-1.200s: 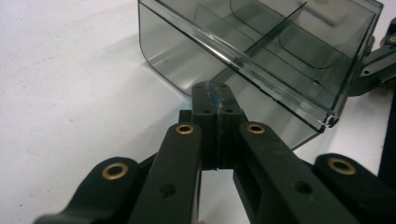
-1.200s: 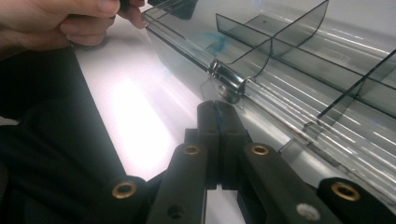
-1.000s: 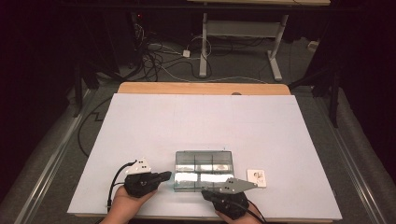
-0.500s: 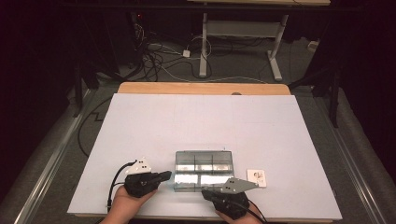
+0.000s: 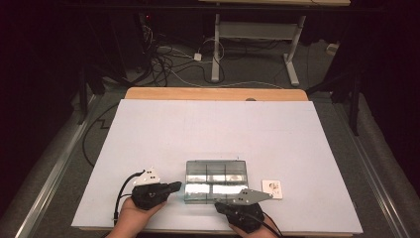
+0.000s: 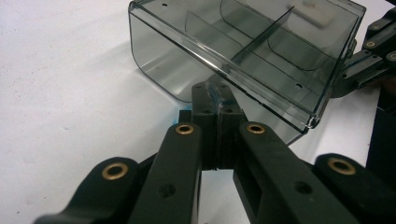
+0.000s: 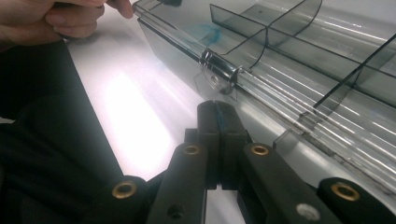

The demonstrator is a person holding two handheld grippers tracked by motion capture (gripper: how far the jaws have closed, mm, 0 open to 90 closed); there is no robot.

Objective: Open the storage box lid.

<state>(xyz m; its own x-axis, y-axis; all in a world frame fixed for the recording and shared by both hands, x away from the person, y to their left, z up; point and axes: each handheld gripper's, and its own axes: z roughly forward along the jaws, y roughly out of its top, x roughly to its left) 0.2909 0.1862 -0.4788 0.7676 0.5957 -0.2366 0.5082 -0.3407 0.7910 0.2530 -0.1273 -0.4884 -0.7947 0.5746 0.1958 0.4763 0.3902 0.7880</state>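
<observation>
A smoky clear plastic box with inner dividers lies near the table's front edge, lid down. My left gripper points at its left end. In the left gripper view that gripper is shut with nothing in it, tips against the lower edge of the box. My right gripper sits at the box's front side under its grey plate. In the right gripper view it is shut and empty, just short of the small clear latch on the box.
A small white square piece lies right of the box. The white table top stretches back to a wooden edge. Behind it, cables and a desk frame stand on the floor. The other hand shows at the box's far end.
</observation>
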